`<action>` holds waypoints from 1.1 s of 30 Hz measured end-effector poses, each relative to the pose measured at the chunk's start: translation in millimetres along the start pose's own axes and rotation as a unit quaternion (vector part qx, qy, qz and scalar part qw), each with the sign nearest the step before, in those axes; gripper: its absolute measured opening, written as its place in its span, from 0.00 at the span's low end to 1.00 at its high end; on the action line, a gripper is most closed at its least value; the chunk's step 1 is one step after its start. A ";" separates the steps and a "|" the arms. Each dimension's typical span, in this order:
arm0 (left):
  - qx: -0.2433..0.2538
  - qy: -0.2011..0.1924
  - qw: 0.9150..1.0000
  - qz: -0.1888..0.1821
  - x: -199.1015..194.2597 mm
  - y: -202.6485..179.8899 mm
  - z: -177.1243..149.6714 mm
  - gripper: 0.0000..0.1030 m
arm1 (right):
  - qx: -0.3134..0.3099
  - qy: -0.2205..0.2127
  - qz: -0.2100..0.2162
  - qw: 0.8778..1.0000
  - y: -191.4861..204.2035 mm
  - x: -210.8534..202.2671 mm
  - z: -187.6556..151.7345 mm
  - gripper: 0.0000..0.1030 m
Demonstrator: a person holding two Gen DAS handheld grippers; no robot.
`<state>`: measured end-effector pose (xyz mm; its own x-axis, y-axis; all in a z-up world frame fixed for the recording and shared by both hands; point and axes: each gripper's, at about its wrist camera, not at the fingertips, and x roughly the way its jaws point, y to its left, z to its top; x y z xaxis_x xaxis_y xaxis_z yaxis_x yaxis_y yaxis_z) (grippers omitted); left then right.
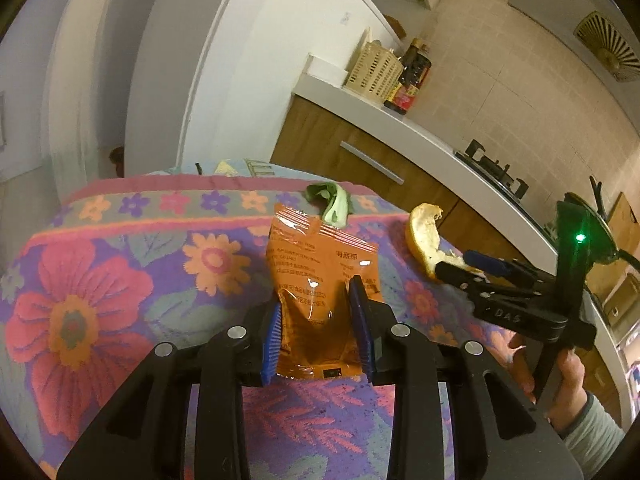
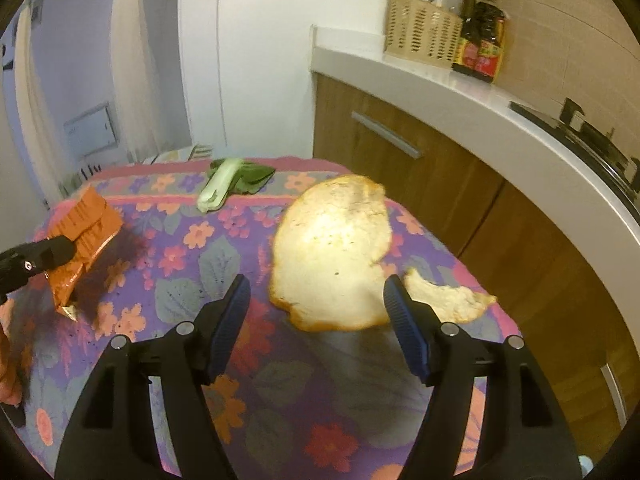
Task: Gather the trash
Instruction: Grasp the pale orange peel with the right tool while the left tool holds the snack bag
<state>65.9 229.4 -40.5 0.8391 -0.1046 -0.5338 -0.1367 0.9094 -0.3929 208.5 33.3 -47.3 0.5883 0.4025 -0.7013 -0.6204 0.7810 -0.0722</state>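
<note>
Blue-padded fingers of the left gripper clench the lower part of an orange snack packet, which stands up off the cloth between them. Those of the right gripper are spread apart and grip nothing; a large piece of orange peel shows in the gap between them, pale side toward the camera, though the right wrist view is too blurred to tell whether a pad touches it.

Going from largest to smallest: a flowered tablecloth covers the table, its pink border running along the far edge. The peel is next, near the cloth's right edge, toward the wooden cabinets. The packet sits left of it, around the middle of the cloth in the left wrist view. A green leafy vegetable scrap lies at the far edge, on the border. On the white counter behind stand a woven basket and a dark sauce bottle.
</note>
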 end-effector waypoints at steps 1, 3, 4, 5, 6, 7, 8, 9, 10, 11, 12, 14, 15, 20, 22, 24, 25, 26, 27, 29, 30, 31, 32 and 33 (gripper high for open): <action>0.000 -0.002 1.000 0.002 -0.5 0.3 0.2 0.29 | -0.004 0.008 -0.005 1.000 1.9 3.6 0.4 0.64; 0.002 -0.005 1.000 0.007 -2.5 0.7 0.1 0.29 | -0.007 0.034 -0.007 0.999 3.2 12.9 0.4 0.65; 0.001 -0.005 1.000 0.007 -3.1 1.3 0.2 0.30 | -0.007 0.041 -0.008 0.999 3.6 15.3 0.4 0.65; -0.002 -0.006 1.000 0.006 -3.8 2.6 0.3 0.30 | -0.006 0.048 -0.011 0.999 3.2 18.1 0.7 0.65; -0.006 -0.006 1.000 0.007 -4.4 4.2 0.5 0.30 | -0.005 0.053 -0.014 0.999 3.1 20.0 0.5 0.65; -0.008 -0.005 1.000 0.006 -4.3 5.1 0.8 0.30 | -0.005 0.058 -0.018 0.998 2.9 21.9 0.4 0.65; -0.011 0.000 1.000 0.000 -3.4 6.4 0.3 0.30 | -0.005 0.058 -0.021 0.998 3.0 22.3 -0.2 0.62; -0.010 0.009 1.000 -0.008 -1.4 6.4 -0.4 0.31 | -0.004 0.056 -0.023 0.998 2.5 21.8 -0.4 0.56; -0.007 0.014 1.000 -0.010 -0.2 5.9 -1.3 0.31 | -0.001 0.054 -0.023 0.998 1.3 20.7 -0.8 0.45; 0.001 0.014 1.000 -0.005 0.1 3.0 -2.1 0.31 | 0.001 0.052 -0.017 0.999 0.5 19.6 -1.5 0.39; 0.006 0.013 1.000 -0.004 0.2 1.1 -2.6 0.31 | 0.002 0.048 -0.013 0.999 0.2 17.8 -2.5 0.36; 0.014 0.014 1.000 -0.005 0.9 -2.1 -3.0 0.31 | -0.001 0.038 -0.013 0.999 1.4 13.1 -3.9 0.24; 0.015 0.014 1.000 -0.004 1.3 -2.6 -3.1 0.31 | -0.002 0.030 -0.013 0.999 1.7 9.5 -4.8 0.21; 0.010 0.017 1.000 -0.014 1.1 -0.3 -3.6 0.31 | 0.006 -0.004 -0.016 1.000 0.8 -6.9 -7.9 0.09; 0.011 0.018 1.000 -0.013 1.3 -1.2 -4.0 0.31 | 0.010 -0.024 -0.008 1.000 -1.9 -15.8 -9.4 0.08; 0.014 0.017 1.000 -0.013 1.3 -2.0 -4.1 0.31 | 0.003 -0.043 -0.003 0.999 1.6 -25.0 -11.7 0.08; 0.016 0.017 1.000 -0.013 1.1 -2.7 -4.3 0.31 | -0.002 -0.049 -0.001 0.999 3.8 -28.4 -12.6 0.08; 0.018 0.015 1.000 -0.013 0.8 -3.3 -4.2 0.31 | -0.007 -0.061 0.010 0.998 6.8 -36.7 -16.4 0.08; 0.019 0.013 1.000 -0.014 0.4 -3.5 -3.7 0.31 | -0.010 -0.067 0.017 0.998 8.4 -40.1 -17.7 0.08; 0.020 0.010 1.000 -0.015 -0.5 -3.9 -3.8 0.31 | -0.019 -0.080 0.026 0.996 13.4 -54.1 -26.6 0.08; 0.020 0.009 1.000 -0.016 -1.1 -4.3 -4.1 0.31 | -0.022 -0.083 0.028 0.996 15.3 -59.6 -30.8 0.08; 0.021 0.006 1.000 -0.020 -1.8 -5.7 -4.3 0.31 | -0.024 -0.086 0.032 0.996 16.4 -65.5 -35.5 0.08; 0.024 0.004 0.999 -0.024 -2.5 -8.0 -4.4 0.31 | -0.026 -0.089 0.036 0.995 17.7 -73.9 -41.8 0.08; 0.026 0.003 0.999 -0.030 -3.2 -10.9 -4.9 0.31 | -0.028 -0.092 0.037 0.995 18.4 -79.8 -46.4 0.08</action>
<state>62.0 217.8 -38.2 0.8413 -0.1627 -0.5155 -0.0578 0.9211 -0.3850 126.0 -6.6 -25.5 0.6213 0.5426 -0.5652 -0.6906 0.7200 -0.0680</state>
